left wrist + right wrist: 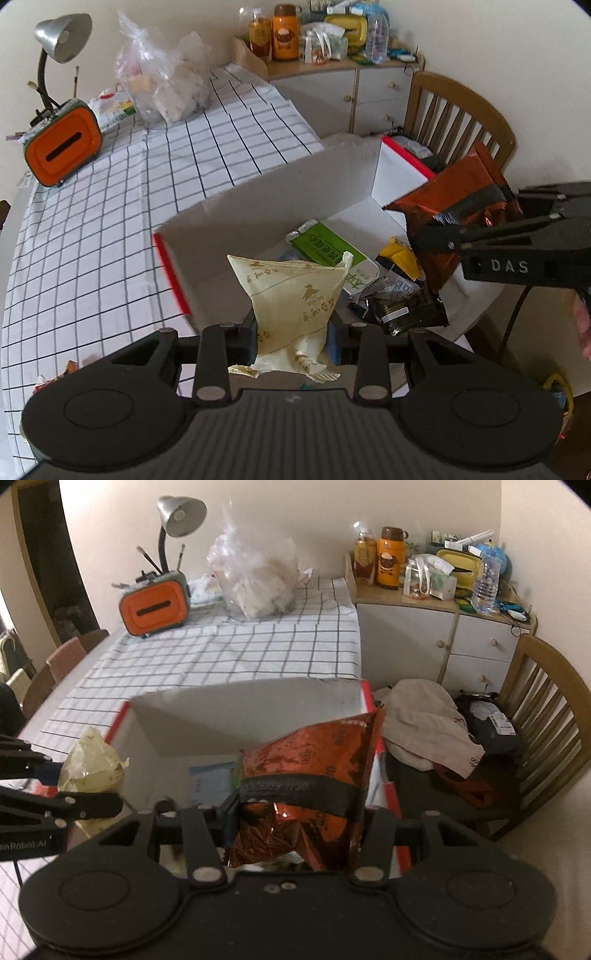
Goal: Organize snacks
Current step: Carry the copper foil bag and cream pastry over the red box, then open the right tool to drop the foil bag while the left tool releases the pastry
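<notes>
My left gripper [291,332] is shut on a cream-yellow snack packet [291,295] and holds it above the near edge of a white box with red trim [280,199]. My right gripper [295,808] is shut on a red-orange foil snack bag [314,760] over the box's right side; the bag also shows in the left wrist view [447,199]. Inside the box lie a green-and-white packet [328,247], a yellow packet [399,256] and a dark packet [402,310]. The left gripper with its cream packet [92,768] shows at the left of the right wrist view.
The box sits on a table with a checked cloth [110,206]. At the far end stand an orange tissue box [62,147], a desk lamp [62,37] and a clear plastic bag [162,85]. A cabinet with bottles [424,602] and a wooden chair with clothes [480,731] are on the right.
</notes>
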Available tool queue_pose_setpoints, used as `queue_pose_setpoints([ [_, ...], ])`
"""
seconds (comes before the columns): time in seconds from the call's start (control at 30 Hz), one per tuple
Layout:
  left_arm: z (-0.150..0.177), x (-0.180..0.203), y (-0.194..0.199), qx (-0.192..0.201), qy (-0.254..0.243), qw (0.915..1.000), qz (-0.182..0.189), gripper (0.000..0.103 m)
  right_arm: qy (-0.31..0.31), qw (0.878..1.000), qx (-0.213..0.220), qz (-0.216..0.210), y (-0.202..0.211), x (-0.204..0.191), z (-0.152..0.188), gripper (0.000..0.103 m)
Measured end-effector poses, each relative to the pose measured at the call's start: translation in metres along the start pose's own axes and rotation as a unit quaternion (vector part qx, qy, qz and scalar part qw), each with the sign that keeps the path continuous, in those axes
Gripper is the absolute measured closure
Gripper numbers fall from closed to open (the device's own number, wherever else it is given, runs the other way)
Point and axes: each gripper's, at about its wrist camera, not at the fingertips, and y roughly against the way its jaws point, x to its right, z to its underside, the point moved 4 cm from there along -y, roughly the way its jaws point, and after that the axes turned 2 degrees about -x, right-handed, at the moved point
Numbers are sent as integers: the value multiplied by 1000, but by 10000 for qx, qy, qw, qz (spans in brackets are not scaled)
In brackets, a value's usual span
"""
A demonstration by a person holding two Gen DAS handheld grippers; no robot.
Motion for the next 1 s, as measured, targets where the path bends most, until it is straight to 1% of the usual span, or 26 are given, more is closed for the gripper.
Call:
queue_pose_setpoints([
  [0.2, -4, 12, -23, -284, -66, 9995, -133, 69, 123, 9997, -186, 23, -27, 12, -9, 53],
  [0.4, -5, 21, -37, -464, -205, 9982, -304, 69, 337, 9987, -373, -73, -50, 7, -13, 53],
  [0.53, -5, 24, -45, -585, -296, 9970, -418, 69, 507, 9973, -487, -195, -57, -1, -13, 53],
  [0.63, -4, 25, -50, -733, -335, 9957, -457, 69, 619, 9959, -628, -198, -63, -3, -10, 53],
  [0.8, -3, 26, -54, -806, -383, 9948, -497, 69, 744, 9938, -796, -237, -68, -6, -5, 53],
  [0.9, -2, 27, -56, -864, -397, 9942, -503, 69, 792, 9938, -760, -180, -66, -6, -4, 53],
  [1.0, -2, 27, -57, -890, -413, 9939, -503, 67, 819, 9930, -828, -177, -66, -7, -2, 53],
])
